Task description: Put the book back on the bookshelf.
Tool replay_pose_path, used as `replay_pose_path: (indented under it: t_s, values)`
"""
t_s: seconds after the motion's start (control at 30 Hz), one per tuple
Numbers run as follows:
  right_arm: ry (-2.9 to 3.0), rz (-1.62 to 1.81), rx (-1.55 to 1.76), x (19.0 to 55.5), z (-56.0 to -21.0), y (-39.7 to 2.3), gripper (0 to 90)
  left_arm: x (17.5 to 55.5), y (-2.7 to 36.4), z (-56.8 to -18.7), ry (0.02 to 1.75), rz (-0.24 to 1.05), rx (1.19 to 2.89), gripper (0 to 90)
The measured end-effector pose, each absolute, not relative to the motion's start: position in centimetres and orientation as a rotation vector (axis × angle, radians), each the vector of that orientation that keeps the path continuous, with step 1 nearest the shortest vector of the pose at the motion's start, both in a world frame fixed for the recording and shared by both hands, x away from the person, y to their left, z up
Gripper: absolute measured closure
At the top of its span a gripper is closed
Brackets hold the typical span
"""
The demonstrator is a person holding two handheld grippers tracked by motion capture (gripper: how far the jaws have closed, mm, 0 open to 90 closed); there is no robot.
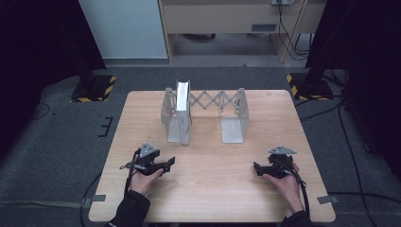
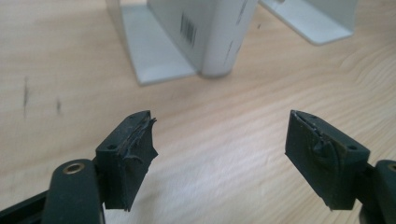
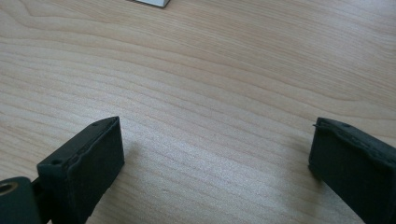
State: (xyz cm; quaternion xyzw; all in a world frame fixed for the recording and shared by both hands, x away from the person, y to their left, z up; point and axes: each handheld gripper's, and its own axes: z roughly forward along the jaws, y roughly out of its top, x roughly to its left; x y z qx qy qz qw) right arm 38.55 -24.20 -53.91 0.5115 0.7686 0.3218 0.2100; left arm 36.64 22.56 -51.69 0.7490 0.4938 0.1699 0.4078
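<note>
While fingers gape, book (image 2: pixel 205 32) well beyond.

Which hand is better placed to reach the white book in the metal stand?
Left, probably. The left gripper sits nearer the white book, and its open jaws face the spine. The right gripper rests farther off, over bare table.
</note>
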Motion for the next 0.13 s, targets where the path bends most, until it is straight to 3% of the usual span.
replay_pose_path:
  t_s: [0.13]
  values:
    - [2.149,0.889,1.424,38.42,-53.66,-24.35,8.5,36.51,23.71,-52.65,1.286,0.455,1.942,21.7]
